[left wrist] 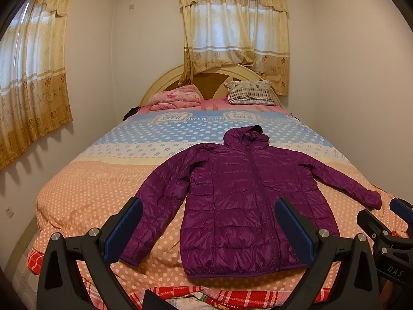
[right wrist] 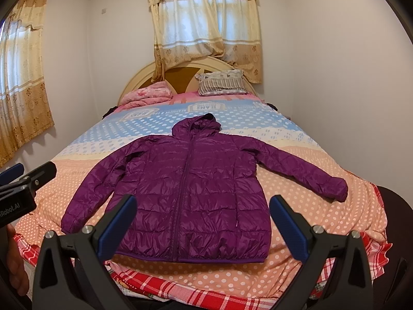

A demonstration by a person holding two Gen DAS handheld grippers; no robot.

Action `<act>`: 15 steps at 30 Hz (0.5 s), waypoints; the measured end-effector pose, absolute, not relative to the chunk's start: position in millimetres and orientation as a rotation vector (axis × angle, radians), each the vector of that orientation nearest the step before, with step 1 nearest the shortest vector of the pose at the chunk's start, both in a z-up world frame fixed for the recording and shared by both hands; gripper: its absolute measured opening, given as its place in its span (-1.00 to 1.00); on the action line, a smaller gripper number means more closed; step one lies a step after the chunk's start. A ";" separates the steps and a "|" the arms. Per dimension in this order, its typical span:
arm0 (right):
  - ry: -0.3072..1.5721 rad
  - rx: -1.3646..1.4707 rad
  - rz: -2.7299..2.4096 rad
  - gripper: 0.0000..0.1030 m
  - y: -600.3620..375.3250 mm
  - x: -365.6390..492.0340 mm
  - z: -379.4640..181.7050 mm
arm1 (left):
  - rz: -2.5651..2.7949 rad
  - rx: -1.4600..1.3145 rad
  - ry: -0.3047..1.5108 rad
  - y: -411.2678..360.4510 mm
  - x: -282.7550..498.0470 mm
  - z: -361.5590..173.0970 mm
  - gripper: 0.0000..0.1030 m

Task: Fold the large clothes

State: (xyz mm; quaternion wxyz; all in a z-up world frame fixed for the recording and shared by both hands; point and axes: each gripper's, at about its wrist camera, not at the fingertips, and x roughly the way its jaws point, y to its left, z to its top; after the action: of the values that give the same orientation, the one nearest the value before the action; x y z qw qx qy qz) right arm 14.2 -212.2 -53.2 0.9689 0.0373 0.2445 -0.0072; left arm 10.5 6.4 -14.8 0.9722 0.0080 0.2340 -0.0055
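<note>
From the left wrist camera, the purple hooded jacket (left wrist: 242,196) is lying flat and zipped on the bed (left wrist: 85,193), front side up, both sleeves spread outward, hem toward the foot of the bed and hood pointing at the headboard (left wrist: 206,77). The left gripper (left wrist: 209,224) is hovering above the hem end, its blue-padded fingers (left wrist: 124,230) standing wide apart and gripping nothing. At the right edge, part of the right gripper (left wrist: 397,211) is showing near the jacket's sleeve cuff; from here it's impossible to tell how far it is open. A striped pillow (left wrist: 251,93) and a folded pink blanket (left wrist: 175,98) are sitting up by the headboard.

Over on the right wrist camera, the right gripper (right wrist: 204,224) is hanging over the jacket's (right wrist: 191,175) hem, fingers spread wide, holding nothing. The left gripper (right wrist: 28,178) is poking in at the left edge, off the jacket. The garment is resting on the orange polka-dot part of the bed's cover (right wrist: 296,196).
</note>
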 end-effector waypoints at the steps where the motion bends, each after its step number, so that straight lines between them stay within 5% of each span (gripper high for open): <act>1: 0.495 0.074 -0.016 1.00 -212.5 13.1 -54.9 | -0.011 0.017 0.474 5.6 11.2 -15.5 0.98; 15: 0.605 0.125 -0.032 1.00 -252.6 59.8 -85.6 | -0.031 0.067 0.536 -2.7 57.5 -55.9 0.98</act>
State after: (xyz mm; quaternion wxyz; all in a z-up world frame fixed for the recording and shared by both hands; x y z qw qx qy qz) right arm 59.8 -252.6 -85.6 0.9526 0.0616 0.2976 -0.0158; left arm 57.5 -2.7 -55.9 0.9636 0.0330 0.2649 -0.0154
